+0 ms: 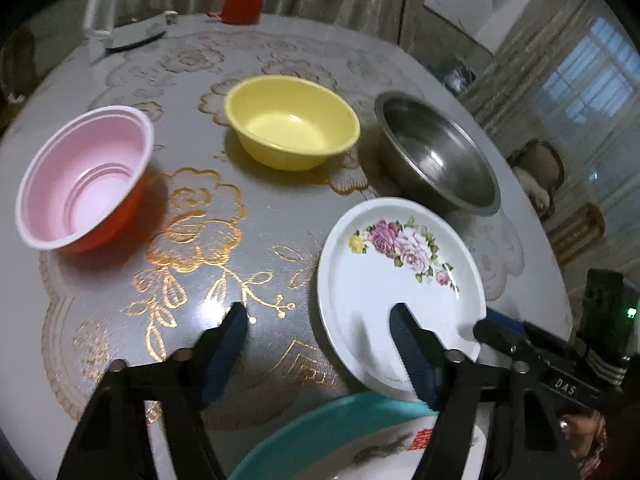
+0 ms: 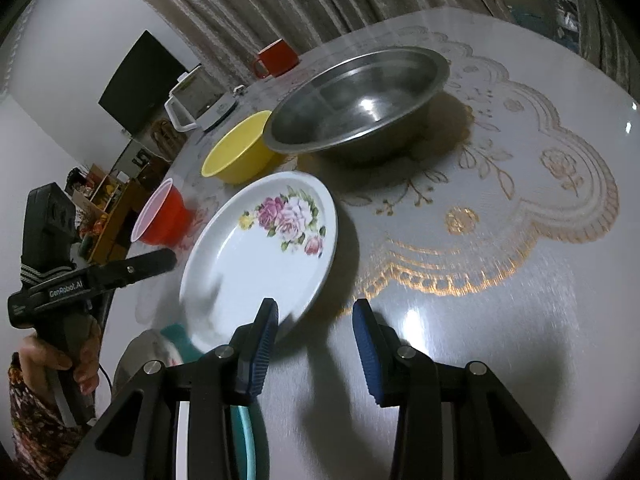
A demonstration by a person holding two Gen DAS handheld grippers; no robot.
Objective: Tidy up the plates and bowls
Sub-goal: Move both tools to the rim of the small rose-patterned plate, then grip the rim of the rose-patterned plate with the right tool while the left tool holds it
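Observation:
A white plate with pink roses (image 1: 400, 276) (image 2: 260, 256) lies on the table, its near edge over a teal plate (image 1: 320, 436) (image 2: 176, 336). Behind it stand a steel bowl (image 1: 436, 156) (image 2: 356, 100), a yellow bowl (image 1: 292, 120) (image 2: 240, 152) and a red bowl with a pink inside (image 1: 86, 176) (image 2: 160, 216). My left gripper (image 1: 320, 316) is open, its right finger over the white plate's near part. My right gripper (image 2: 316, 312) is open, its left finger at the white plate's near rim. Neither holds anything.
A red mug (image 1: 242, 4) (image 2: 278, 58) and a white kettle (image 1: 128, 8) (image 2: 196, 100) stand at the table's far side. The table (image 2: 500, 320) has a lace cloth with gold flowers under a glossy cover. Curtains hang behind.

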